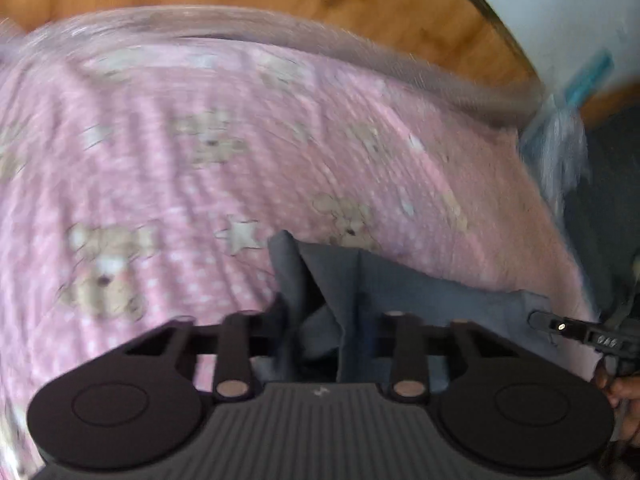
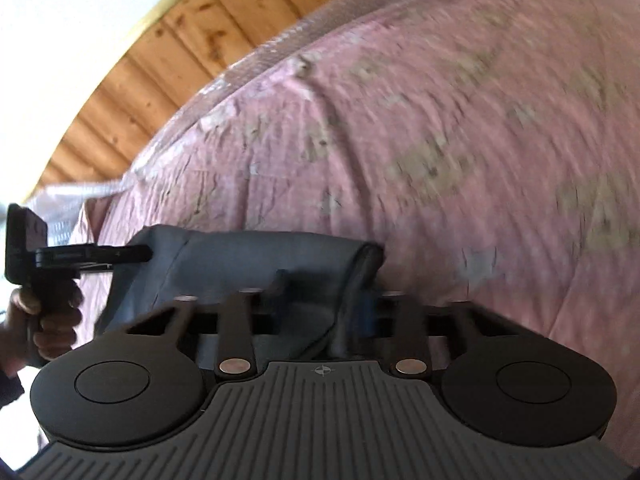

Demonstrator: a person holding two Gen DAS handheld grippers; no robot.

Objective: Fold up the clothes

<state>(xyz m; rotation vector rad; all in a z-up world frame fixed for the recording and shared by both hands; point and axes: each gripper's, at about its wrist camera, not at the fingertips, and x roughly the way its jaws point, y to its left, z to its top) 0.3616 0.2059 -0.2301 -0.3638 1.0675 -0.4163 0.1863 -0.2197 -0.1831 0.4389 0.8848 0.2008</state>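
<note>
A dark grey-blue garment [image 1: 420,292] is stretched above a pink bedsheet with teddy-bear print [image 1: 200,160]. My left gripper [image 1: 320,320] is shut on one end of the garment, the cloth bunched between its hidden fingertips. My right gripper [image 2: 320,304] is shut on the other end of the garment [image 2: 260,256]. In the right wrist view the left gripper [image 2: 136,254] shows at the left, pinching the cloth's far corner. In the left wrist view the right gripper [image 1: 540,320] shows at the right edge, on the cloth. Both views are motion-blurred.
The pink sheet [image 2: 440,140] covers a mattress wrapped in clear plastic [image 1: 280,28]. Wooden planks [image 2: 180,40] lie beyond the bed. A white wall [image 1: 560,0] and a crumpled clear bag [image 1: 560,148] are at the right.
</note>
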